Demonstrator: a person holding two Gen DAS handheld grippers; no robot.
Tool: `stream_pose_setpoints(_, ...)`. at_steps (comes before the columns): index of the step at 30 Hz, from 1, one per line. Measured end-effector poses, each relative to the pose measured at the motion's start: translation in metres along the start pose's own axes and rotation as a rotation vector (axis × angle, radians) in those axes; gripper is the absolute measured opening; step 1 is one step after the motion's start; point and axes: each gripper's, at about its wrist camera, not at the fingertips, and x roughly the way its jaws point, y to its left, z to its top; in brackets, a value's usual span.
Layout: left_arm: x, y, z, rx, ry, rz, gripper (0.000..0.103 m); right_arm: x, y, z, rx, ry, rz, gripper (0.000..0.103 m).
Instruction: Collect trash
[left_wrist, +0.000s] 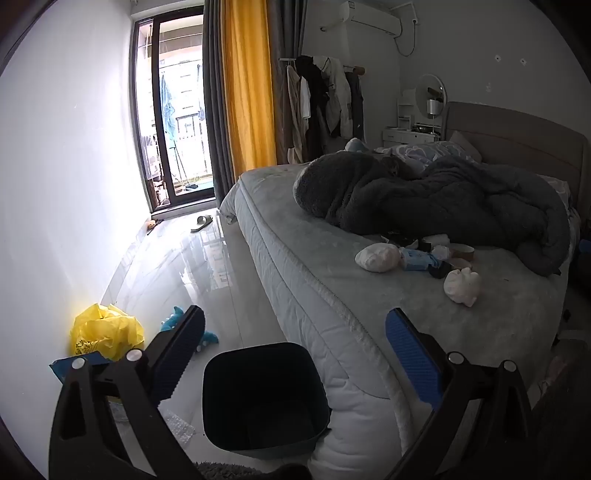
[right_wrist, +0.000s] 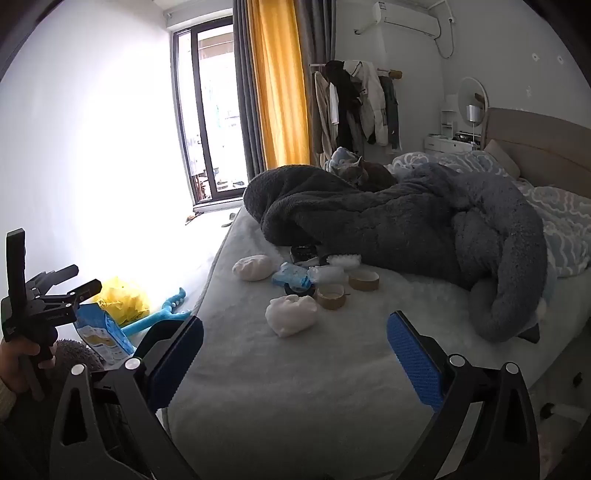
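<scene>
Right wrist view shows my right gripper (right_wrist: 295, 354) wide open and empty, with the nearest white wad (right_wrist: 291, 314) straight ahead, a little left of the middle between my fingers, on the bed (right_wrist: 295, 406). Its longer side seems to run left to right, across my fingers. Beyond it lie two tape rolls (right_wrist: 364, 279), a blue packet (right_wrist: 291, 276) and another wad. My left gripper (left_wrist: 295, 354) is also wide open and empty, above the dark bin (left_wrist: 264, 398) on the floor, so I judge the right hand is nearer to the trash.
</scene>
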Motion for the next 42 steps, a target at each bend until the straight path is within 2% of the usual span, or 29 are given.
stream_pose_setpoints(42,0.0032,-0.0051,-0.0043,0.002,0.010,-0.003,0.100,0.0002,0.0010,0.0008,-0.002,0.003,-0.001,0.100)
